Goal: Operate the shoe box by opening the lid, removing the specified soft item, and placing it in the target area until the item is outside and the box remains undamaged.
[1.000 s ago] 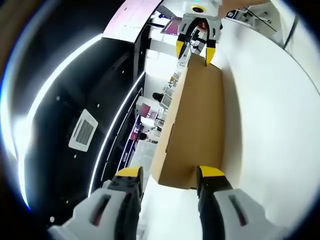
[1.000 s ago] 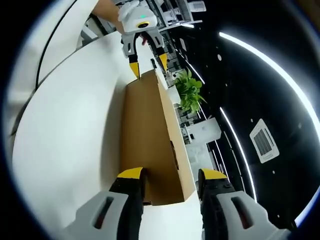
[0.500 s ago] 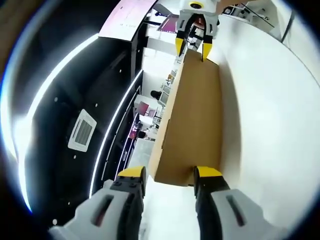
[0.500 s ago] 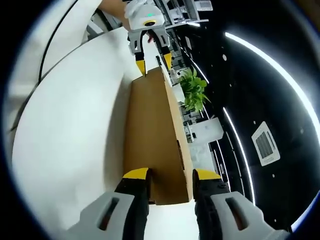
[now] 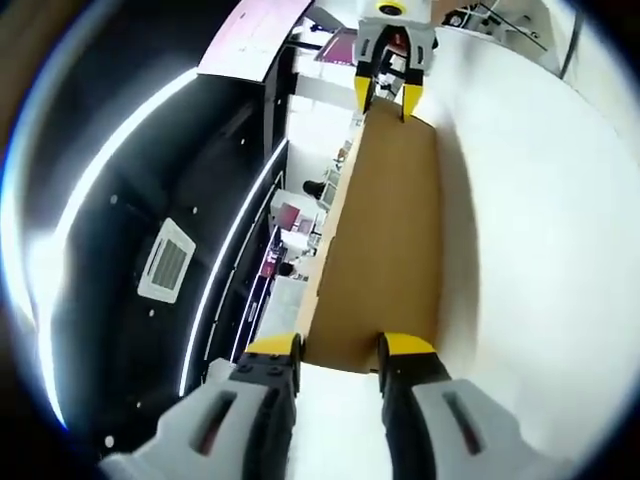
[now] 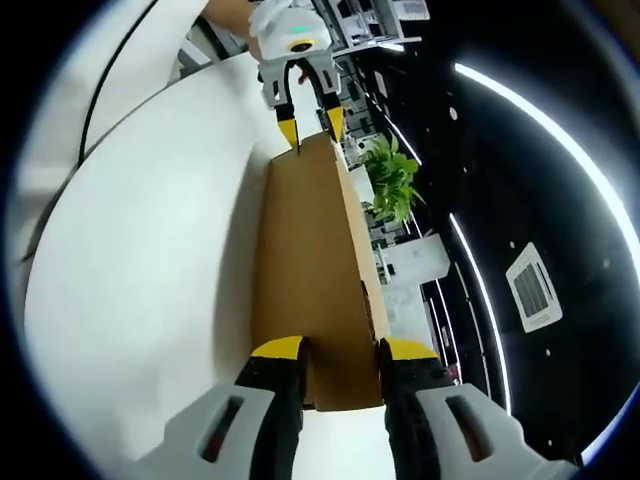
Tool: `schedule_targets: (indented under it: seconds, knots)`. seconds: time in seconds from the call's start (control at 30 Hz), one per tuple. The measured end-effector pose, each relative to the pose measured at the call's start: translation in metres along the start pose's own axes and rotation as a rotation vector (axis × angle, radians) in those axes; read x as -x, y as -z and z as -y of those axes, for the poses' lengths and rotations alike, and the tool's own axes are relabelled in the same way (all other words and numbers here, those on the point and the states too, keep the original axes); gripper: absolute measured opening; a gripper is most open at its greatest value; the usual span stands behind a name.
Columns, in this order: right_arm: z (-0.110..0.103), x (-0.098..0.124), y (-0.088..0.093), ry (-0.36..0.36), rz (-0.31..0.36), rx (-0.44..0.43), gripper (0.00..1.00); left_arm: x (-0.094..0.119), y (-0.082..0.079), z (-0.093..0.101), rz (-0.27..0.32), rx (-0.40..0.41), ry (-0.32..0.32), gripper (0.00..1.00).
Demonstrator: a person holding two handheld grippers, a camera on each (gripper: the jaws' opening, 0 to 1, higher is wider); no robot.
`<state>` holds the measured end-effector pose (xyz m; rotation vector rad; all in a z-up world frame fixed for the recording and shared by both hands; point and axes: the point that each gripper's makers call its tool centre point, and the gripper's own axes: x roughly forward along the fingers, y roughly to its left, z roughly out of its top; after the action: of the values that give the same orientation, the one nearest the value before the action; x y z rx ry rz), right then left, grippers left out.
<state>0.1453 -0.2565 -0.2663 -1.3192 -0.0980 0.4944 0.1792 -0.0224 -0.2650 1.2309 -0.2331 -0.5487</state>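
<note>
A long brown cardboard shoe box (image 5: 385, 220) lies on the white table (image 5: 545, 260), its lid down. My left gripper (image 5: 340, 350) has its yellow-tipped jaws pressed against both sides of the box's near end. At the far end the right gripper (image 5: 390, 95) straddles the other end. In the right gripper view the same box (image 6: 305, 260) runs away from me. My right gripper (image 6: 340, 350) is shut on its near end, and the left gripper (image 6: 312, 125) clamps the far end. Nothing of the box's inside shows.
Both views are rolled, so the white table (image 6: 140, 250) fills one side and a dark ceiling with light strips and a vent (image 5: 165, 262) the other. A green plant (image 6: 392, 180) stands beyond the box. A person's hand (image 6: 235, 12) holds the far gripper.
Both grippers' jaws have narrowed step by step until they sit against the box's ends. The box has stayed where it was on the table.
</note>
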Motion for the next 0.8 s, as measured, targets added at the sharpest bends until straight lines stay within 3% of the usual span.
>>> schedule_targets:
  seconds: [0.8]
  knots:
    - [0.0007, 0.0002, -0.0054, -0.022, -0.026, 0.041, 0.27, 0.0017, -0.0023, -0.0007, -0.024, -0.026, 0.003, 0.3]
